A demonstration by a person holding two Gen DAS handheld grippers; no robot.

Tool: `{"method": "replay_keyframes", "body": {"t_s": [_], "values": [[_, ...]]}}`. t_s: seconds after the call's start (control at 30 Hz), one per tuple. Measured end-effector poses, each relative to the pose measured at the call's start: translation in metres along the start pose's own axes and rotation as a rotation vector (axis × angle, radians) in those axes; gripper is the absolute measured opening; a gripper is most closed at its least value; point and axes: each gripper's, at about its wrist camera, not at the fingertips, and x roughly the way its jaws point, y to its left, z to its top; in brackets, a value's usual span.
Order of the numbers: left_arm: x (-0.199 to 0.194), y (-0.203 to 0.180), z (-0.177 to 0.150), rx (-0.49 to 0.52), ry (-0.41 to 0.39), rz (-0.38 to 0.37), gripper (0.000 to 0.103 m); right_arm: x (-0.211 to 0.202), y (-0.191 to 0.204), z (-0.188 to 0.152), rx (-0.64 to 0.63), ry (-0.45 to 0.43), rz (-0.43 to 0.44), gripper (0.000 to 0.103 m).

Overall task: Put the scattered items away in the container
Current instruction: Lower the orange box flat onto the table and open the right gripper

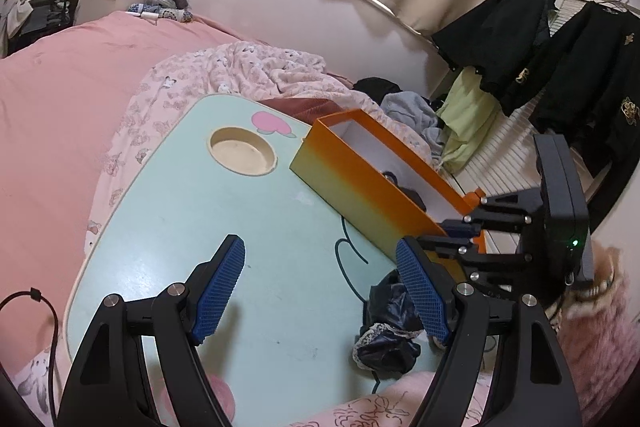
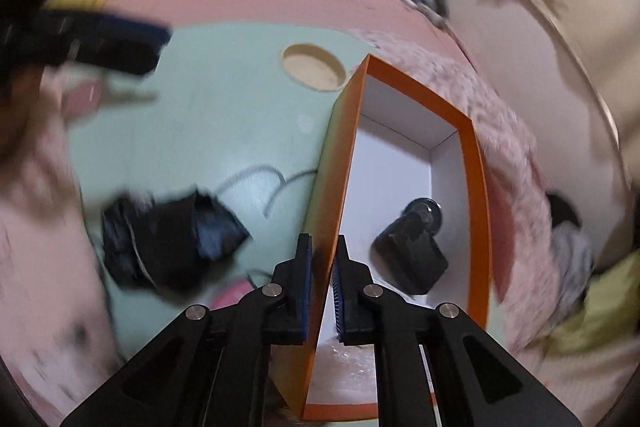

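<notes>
**Pinching the Box Wall, One Item Still Out**

Starting at your left, the left tool point(image 1: 320, 291) hangs over the pale green counter point(image 1: 180, 219) with its blue pads wide apart and nothing between them. Just right of it, near the counter's front edge, lies the crumpled black lace-trimmed garment point(image 1: 390, 327), still outside the orange box point(image 1: 360, 187). Further right, your right tool point(image 2: 322, 279) is clamped shut on the box's near long wall, one pad outside and one inside. A dark object point(image 2: 412, 247) already sits on the box's white floor.

The risk is that box: it looks light and you grip only thin card. A fast pull or twist could buckle the wall, tip the box, or slide it off the counter's right edge onto the bedding. The garment could also snag the thin dark cord point(image 1: 348, 259) curled beside it.

Motion blur smears the right wrist view, so I cannot identify the dark object. The box's near end is hidden behind the tools.
</notes>
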Motion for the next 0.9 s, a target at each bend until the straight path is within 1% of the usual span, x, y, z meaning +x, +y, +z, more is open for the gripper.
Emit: {"method": "replay_keyframes", "body": {"t_s": [0.03,0.1,0.13,0.17,0.2,0.23,0.27,0.3,0.33,0.37,0.4,0.43,0.47,0.5,0.53,0.57,0.6,0.63,0.67,0.7,0.73,0.77,0.8,0.87,0.9], "values": [[0.001,-0.002,-0.001,0.005,0.005,0.000,0.078,0.002,-0.003,-0.002,-0.022,0.017,-0.008,0.011],[0.001,-0.004,-0.002,0.014,0.007,-0.003,0.078,0.007,-0.016,-0.006,-0.004,0.066,-0.042,0.012],[0.001,-0.005,-0.001,0.020,0.006,-0.003,0.078,0.005,-0.026,-0.009,0.046,0.069,-0.071,0.013],[0.001,-0.007,0.002,0.024,0.004,-0.001,0.078,-0.005,-0.038,-0.012,0.151,0.028,-0.079,0.016],[0.001,-0.008,0.005,0.028,0.002,0.000,0.078,-0.018,-0.048,-0.017,0.268,-0.034,-0.054,0.028],[0.001,-0.010,0.015,0.033,-0.002,0.000,0.078,-0.032,-0.057,-0.026,0.376,-0.097,-0.013,0.052],[0.000,-0.012,0.022,0.037,-0.004,-0.001,0.078,-0.047,-0.068,-0.036,0.515,-0.174,0.025,0.064],[0.002,-0.015,0.033,0.047,0.000,0.008,0.078,-0.060,-0.077,-0.050,0.666,-0.233,0.041,0.075],[0.006,-0.019,0.049,0.065,0.014,0.039,0.078,-0.070,-0.084,-0.065,0.806,-0.262,0.041,0.075],[0.012,-0.022,0.061,0.077,0.027,0.072,0.078,-0.076,-0.088,-0.080,0.932,-0.264,0.026,0.072],[0.019,-0.024,0.074,0.083,0.044,0.114,0.078,-0.077,-0.093,-0.094,1.039,-0.250,-0.010,0.061],[0.030,-0.025,0.087,0.084,0.070,0.162,0.078,-0.077,-0.099,-0.111,1.142,-0.219,-0.081,0.053],[0.043,-0.027,0.097,0.089,0.103,0.201,0.078,-0.075,-0.103,-0.122,1.191,-0.198,-0.126,0.052],[0.058,-0.027,0.106,0.097,0.133,0.218,0.078,-0.068,-0.111,-0.131,1.240,-0.168,-0.161,0.050],[0.074,-0.027,0.114,0.094,0.164,0.218,0.078,-0.058,-0.120,-0.140,1.297,-0.129,-0.173,0.047],[0.091,-0.025,0.120,0.083,0.193,0.207,0.078,-0.048,-0.126,-0.149,1.354,-0.098,-0.163,0.045],[0.106,-0.022,0.123,0.069,0.217,0.195,0.078,-0.036,-0.131,-0.158,1.402,-0.075,-0.133,0.042],[0.117,-0.019,0.124,0.055,0.242,0.184,0.078,-0.030,-0.135,-0.158,1.414,-0.059,-0.099,0.036],[0.132,-0.015,0.122,0.030,0.289,0.149,0.078,-0.018,-0.137,-0.159,1.420,-0.047,-0.049,0.029],[0.141,-0.014,0.119,0.014,0.323,0.122,0.078,-0.009,-0.138,-0.159,1.419,-0.037,-0.017,0.018],[0.150,-0.013,0.113,-0.009,0.368,0.077,0.078,0.001,-0.140,-0.158,1.413,-0.016,0.006,0.016],[0.153,-0.015,0.105,-0.024,0.394,0.038,0.074,0.005,-0.142,-0.156,1.408,-0.025,0.004,0.016],[0.150,-0.019,0.096,-0.023,0.404,0.013,0.075,0.005,-0.141,-0.152,1.399,-0.043,0.002,0.016],[0.134,-0.031,0.084,0.045,0.347,0.058,0.074,0.008,-0.141,-0.146,1.381,-0.040,0.006,0.016],[0.126,-0.034,0.080,0.067,0.327,0.070,0.074,0.010,-0.142,-0.141,1.353,-0.032,0.013,0.016]]}}
